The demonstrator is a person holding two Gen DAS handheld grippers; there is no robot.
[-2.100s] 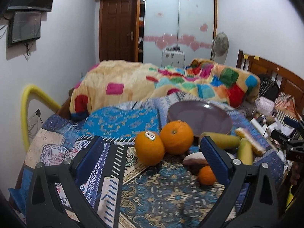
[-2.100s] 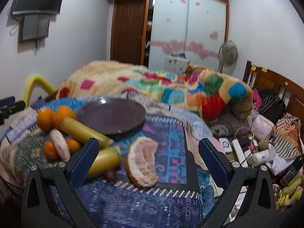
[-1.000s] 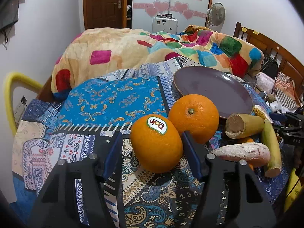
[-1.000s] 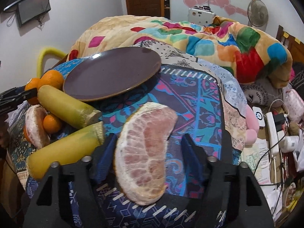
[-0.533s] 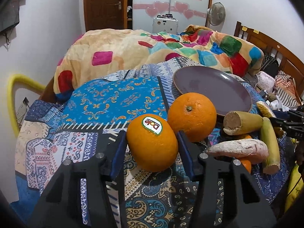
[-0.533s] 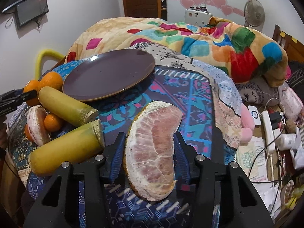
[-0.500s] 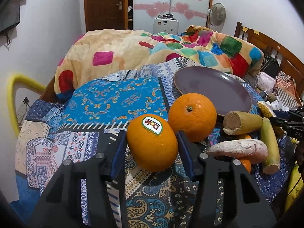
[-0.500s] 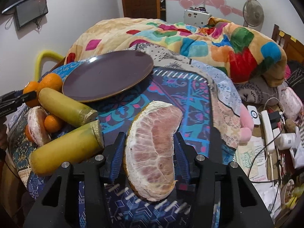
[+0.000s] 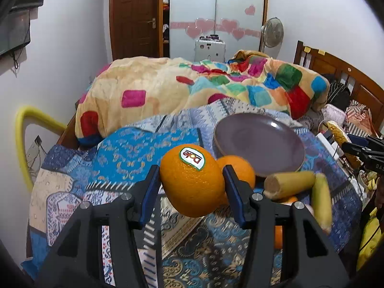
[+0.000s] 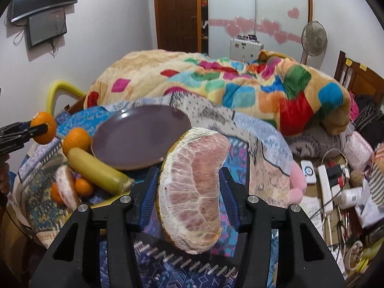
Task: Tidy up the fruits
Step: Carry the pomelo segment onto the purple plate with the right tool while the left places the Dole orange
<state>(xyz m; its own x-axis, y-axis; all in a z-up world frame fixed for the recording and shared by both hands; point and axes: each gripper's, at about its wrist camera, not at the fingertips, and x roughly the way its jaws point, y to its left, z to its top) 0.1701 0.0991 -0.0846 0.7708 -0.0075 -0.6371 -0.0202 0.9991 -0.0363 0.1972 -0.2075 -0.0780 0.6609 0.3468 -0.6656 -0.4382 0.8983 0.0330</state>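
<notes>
Only clear text: "Dole" on an oval sticker (image 9: 191,158), green rim, red letters, stuck on top of the orange (image 9: 193,182) in the left wrist view. It reads upside down from the cam. Print on the other gripper's body, far right, too small to read.

The right gripper (image 10: 189,192) clamps a peeled pomelo wedge (image 10: 194,189) between its blue pads, clear of the patterned cloth (image 10: 252,148). Beyond it lies a purple plate (image 10: 141,136). To the left sit a yellow-green stalk (image 10: 98,170), small oranges and another pomelo piece (image 10: 67,187). At the far left, the left gripper (image 10: 36,127) holds an orange (image 10: 44,127).
</notes>
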